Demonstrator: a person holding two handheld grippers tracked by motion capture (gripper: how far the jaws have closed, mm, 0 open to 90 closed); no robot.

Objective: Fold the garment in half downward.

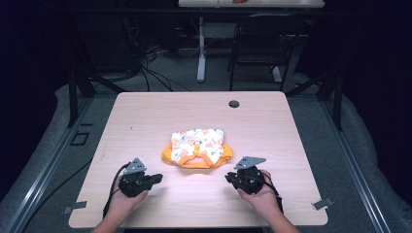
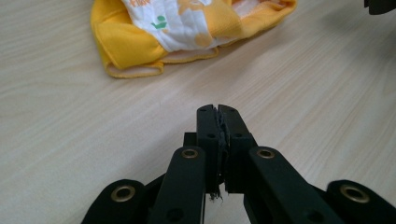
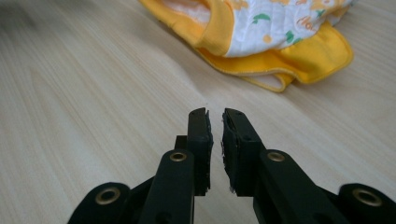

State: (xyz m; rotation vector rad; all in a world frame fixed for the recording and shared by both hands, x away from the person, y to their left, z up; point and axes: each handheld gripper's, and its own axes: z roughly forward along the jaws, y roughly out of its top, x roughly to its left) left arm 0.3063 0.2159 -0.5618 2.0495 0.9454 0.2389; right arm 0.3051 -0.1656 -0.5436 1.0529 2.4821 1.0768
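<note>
A small folded piece of clothing point(image 1: 197, 148), yellow and white with little orange and green pictures, lies in the middle of the table point(image 1: 145, 116). Its tiny orange print is too small to read. The left gripper point(image 2: 217, 110) is closed and holds nothing. The right gripper point(image 3: 215, 114) has a small gap and holds nothing. Both sit near the cloth without touching it.

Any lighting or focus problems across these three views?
High view: table evenly lit, surroundings nearly black, slightly soft. Left gripper view: garment fairly sharp, the left tool crisp. Right gripper view: tabletop's far left corner blurs; the right tool stays sharp.
</note>
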